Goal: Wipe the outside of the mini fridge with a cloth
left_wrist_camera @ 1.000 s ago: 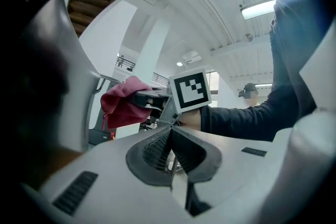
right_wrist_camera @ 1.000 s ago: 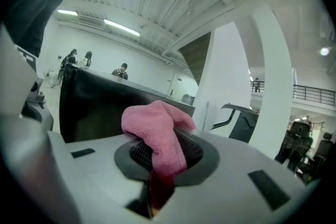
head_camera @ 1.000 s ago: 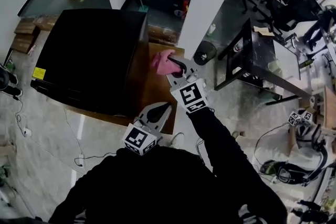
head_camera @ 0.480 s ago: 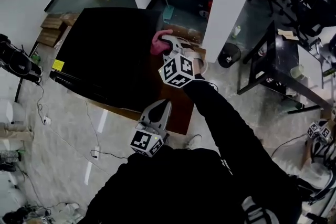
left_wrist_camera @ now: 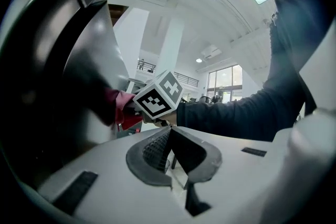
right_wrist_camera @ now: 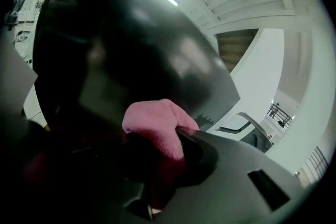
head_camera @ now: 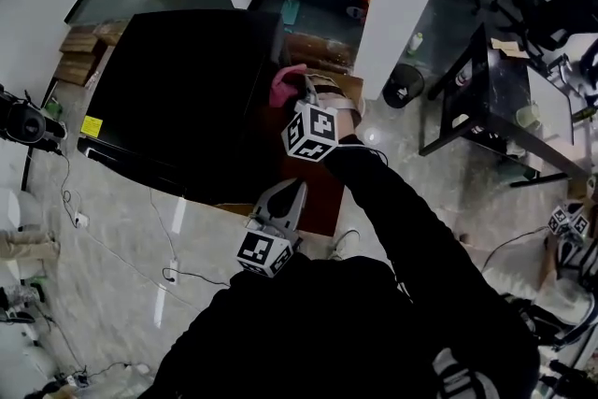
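The right claw (head_camera: 301, 94) grips the pink cloth (head_camera: 284, 85) at centre frame, against the right-hand edge of the black mini fridge (head_camera: 177, 89), which lies to its left. The left claw (head_camera: 288, 194), lower down, is clenched on nothing and farther off.

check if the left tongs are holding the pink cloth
No, the left tongs are shut with nothing between them; the pink cloth sits clamped in the right tongs.
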Demonstrator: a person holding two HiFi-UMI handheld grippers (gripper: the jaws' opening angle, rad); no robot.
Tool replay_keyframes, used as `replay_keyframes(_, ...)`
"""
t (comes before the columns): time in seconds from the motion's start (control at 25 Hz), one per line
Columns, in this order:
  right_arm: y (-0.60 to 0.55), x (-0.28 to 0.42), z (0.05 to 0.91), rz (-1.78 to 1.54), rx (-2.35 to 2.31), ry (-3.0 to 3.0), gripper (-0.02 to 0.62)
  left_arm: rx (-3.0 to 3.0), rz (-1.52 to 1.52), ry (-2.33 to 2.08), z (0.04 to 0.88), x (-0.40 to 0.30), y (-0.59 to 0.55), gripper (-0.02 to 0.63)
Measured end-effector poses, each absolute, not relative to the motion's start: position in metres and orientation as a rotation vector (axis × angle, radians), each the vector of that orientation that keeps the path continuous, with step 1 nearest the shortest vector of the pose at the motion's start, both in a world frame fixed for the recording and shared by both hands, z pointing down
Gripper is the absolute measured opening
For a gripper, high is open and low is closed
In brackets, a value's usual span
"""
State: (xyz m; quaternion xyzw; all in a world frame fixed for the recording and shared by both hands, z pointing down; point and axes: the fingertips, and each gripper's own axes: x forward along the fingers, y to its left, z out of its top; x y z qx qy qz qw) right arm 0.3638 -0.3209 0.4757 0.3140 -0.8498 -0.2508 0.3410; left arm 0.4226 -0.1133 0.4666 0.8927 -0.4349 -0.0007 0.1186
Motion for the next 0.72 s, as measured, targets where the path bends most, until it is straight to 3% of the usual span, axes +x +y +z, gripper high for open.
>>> replay_keyframes(0.72, -0.334, 0.356, 0.676, -0.41, 0.626, -2.048, 0.057, 2.551, 0.174, -1.092, 0.571, 0.416, -0.123, 0.006)
